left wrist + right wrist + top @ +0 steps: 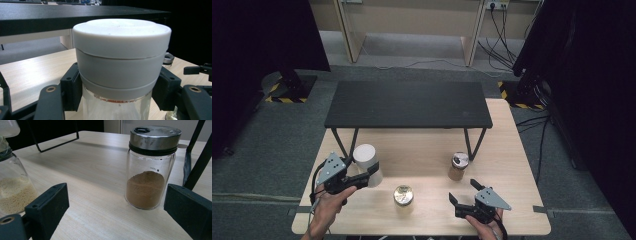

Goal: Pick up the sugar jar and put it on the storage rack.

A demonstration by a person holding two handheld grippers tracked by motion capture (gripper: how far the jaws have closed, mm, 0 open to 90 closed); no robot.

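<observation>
Left gripper clamped on the white-lidded jar, pads pinching the grey collar just under the lid; jar standing on the desk, not visibly lifted. Right gripper spread wide, holding nothing, aimed at the spice jar just ahead between its jaws but apart from both. Metal shaker lid on, brown powder filling the lower part. Third jar, with pale grains, off to the left of the right gripper, untouched. Black shelf beyond both grippers, bare on top.

Judged early on: one jar grasped, nothing moved yet. Left to do, likely: lift the white-lidded jar, close on the spice jar, then deal with the third.
</observation>
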